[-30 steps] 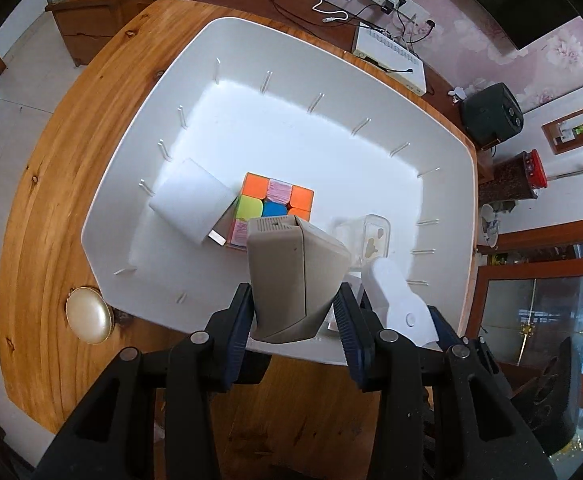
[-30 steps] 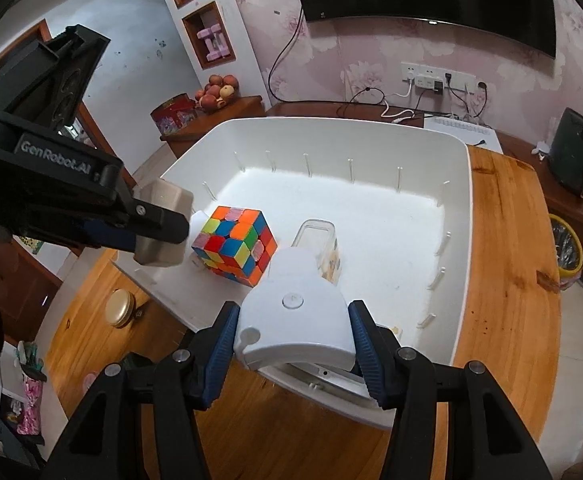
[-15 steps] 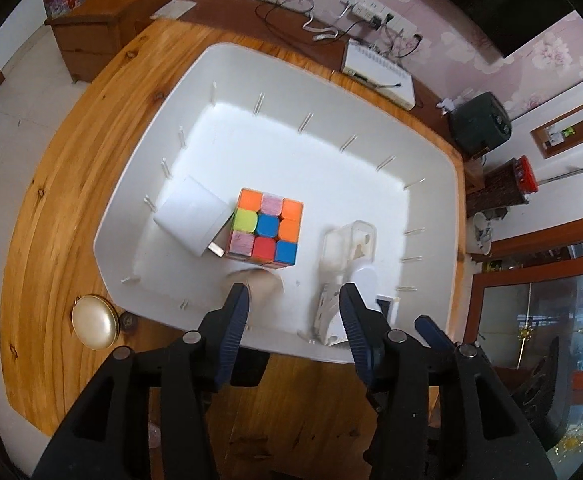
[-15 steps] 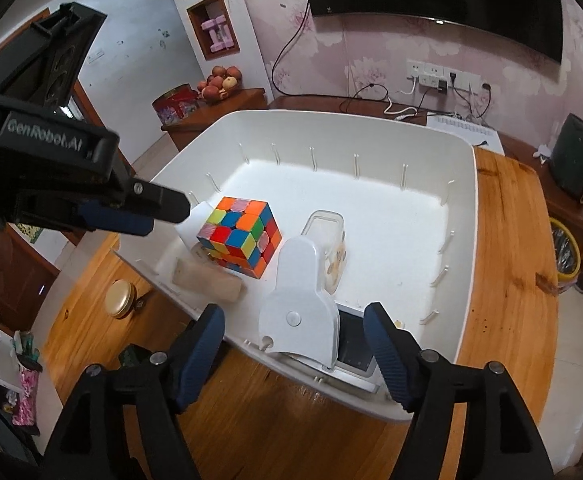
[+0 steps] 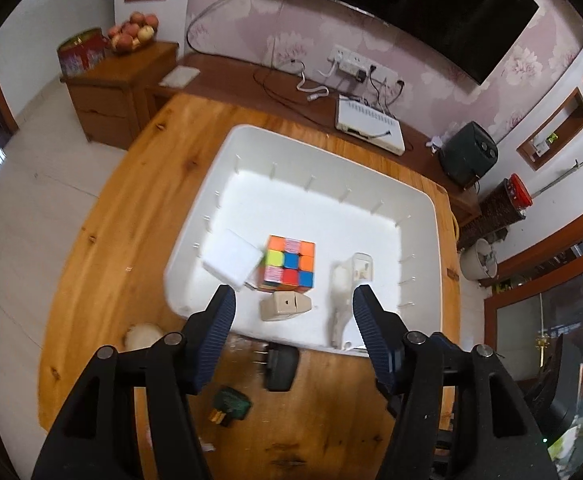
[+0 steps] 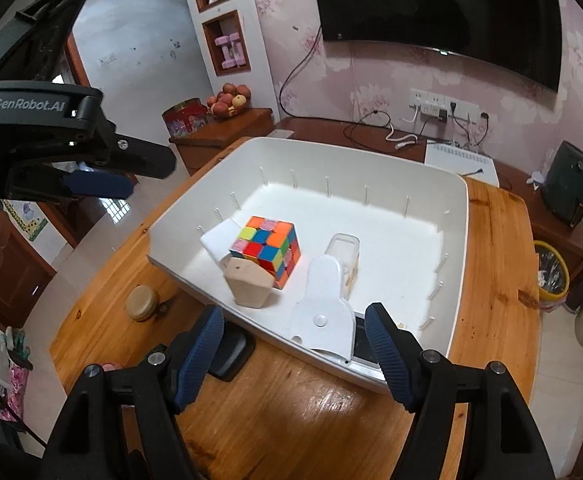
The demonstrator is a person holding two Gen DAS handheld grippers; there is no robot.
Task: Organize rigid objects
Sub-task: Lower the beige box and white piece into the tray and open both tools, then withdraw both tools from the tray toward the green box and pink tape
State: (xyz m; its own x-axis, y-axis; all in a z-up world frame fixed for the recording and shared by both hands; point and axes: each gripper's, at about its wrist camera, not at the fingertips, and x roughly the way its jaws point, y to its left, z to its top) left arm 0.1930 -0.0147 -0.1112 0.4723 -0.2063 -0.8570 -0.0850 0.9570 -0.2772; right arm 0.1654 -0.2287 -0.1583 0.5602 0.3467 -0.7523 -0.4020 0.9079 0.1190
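1. Left wrist view: the left gripper (image 5: pixel 293 308) hangs above the white bin (image 5: pixel 423 208), jaws opening, nothing between them.
2. The right gripper (image 6: pixel 295 334) is released and empty too.
3. Still outside the bin, just beside its near wall on the wooden table (image 5: pixel 103 248), lies a black plug adapter (image 5: pixel 279 366): likely light, rigid, smooth-sided.
4. Best pinched across its flat flanks, clear of the prongs.
5. Inside the bin sit the colour cube (image 5: pixel 289 264) and a beige block (image 5: pixel 285 306).
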